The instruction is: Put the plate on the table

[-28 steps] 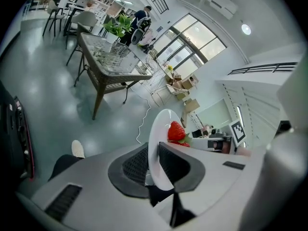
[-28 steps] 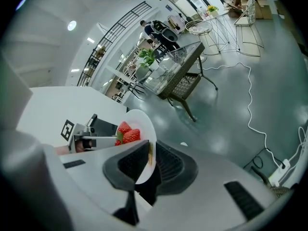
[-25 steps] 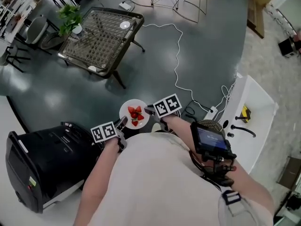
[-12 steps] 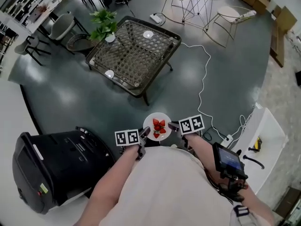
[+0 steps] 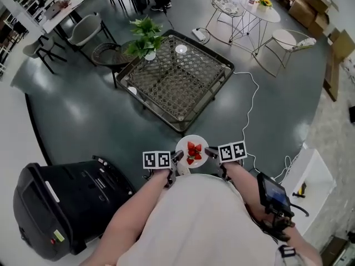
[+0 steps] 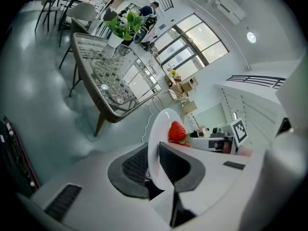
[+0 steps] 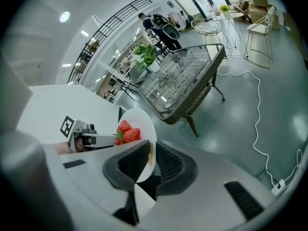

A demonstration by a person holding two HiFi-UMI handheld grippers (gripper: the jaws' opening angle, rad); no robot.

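Note:
A small white plate [image 5: 192,151] with strawberries [image 5: 193,151] on it is carried in the air between both grippers. My left gripper [image 5: 176,160] is shut on the plate's left rim [image 6: 155,148]. My right gripper [image 5: 209,153] is shut on the opposite rim [image 7: 144,150]. The strawberries [image 6: 177,130] [image 7: 126,131] sit near the plate's middle. Ahead stands the low wicker table with a glass top [image 5: 176,81], a short way beyond the plate.
A potted plant [image 5: 145,37] and two small round white things [image 5: 181,49] sit on the wicker table. A black machine [image 5: 61,204] stands at the lower left. A white cable [image 5: 250,112] runs over the floor at the right. Wire chairs [image 5: 224,4] stand farther back.
The view has moved forward and the wicker table has come closer to the plate. Both grippers still hold the plate as before.

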